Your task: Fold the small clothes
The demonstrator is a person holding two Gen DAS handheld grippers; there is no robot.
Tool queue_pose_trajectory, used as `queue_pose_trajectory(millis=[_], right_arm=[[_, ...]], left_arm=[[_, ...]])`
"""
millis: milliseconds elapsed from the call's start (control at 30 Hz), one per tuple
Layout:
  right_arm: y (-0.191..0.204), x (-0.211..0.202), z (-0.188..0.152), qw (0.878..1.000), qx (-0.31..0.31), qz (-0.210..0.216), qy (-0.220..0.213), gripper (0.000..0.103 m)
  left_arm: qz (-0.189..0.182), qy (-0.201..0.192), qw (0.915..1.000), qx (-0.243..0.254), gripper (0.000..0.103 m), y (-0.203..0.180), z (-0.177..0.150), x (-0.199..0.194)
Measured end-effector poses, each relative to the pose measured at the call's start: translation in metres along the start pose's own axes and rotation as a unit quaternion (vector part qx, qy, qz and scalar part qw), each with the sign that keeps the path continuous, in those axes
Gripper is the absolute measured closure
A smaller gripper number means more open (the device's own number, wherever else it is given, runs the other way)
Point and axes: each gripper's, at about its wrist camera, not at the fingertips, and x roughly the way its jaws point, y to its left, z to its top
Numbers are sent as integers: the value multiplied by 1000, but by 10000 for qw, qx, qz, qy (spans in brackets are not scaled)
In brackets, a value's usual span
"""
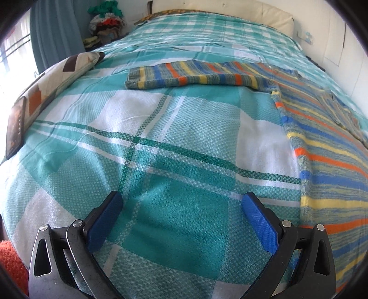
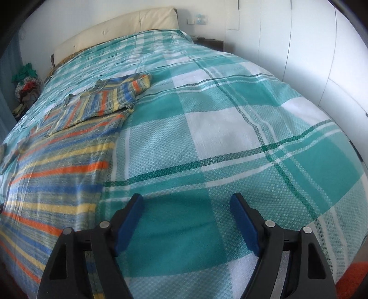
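A striped knit sweater in blue, yellow, orange and grey lies flat on the bed. In the left wrist view its body [image 1: 329, 161] fills the right side and one sleeve [image 1: 188, 77] stretches left across the bed. In the right wrist view the body [image 2: 55, 165] lies at the left, with the other sleeve [image 2: 119, 94] folded in over the chest. My left gripper [image 1: 181, 200] is open and empty above the bedspread, left of the sweater's hem. My right gripper [image 2: 187, 200] is open and empty above the bedspread, right of the hem.
The bed has a teal and white checked bedspread [image 1: 161, 128] and a cream headboard [image 2: 115, 30]. A patterned pillow [image 1: 53, 78] and a dark tablet-like object [image 1: 15, 124] lie at the bed's left edge. A heap of clothes [image 1: 107, 20] stands in the far left corner. White cupboards [image 2: 322, 57] are at the right.
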Motion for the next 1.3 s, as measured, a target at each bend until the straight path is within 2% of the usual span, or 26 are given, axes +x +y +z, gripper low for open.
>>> queue_pose_trajectory(millis=[167, 1300], right_arm=[[5, 6, -4, 9999, -142, -11, -42, 13], [7, 7, -7, 9998, -201, 54, -49, 6]], left_arm=[[50, -40, 10000, 13, 0, 1, -3, -1], [141, -85, 9998, 102, 0, -4, -7, -3]])
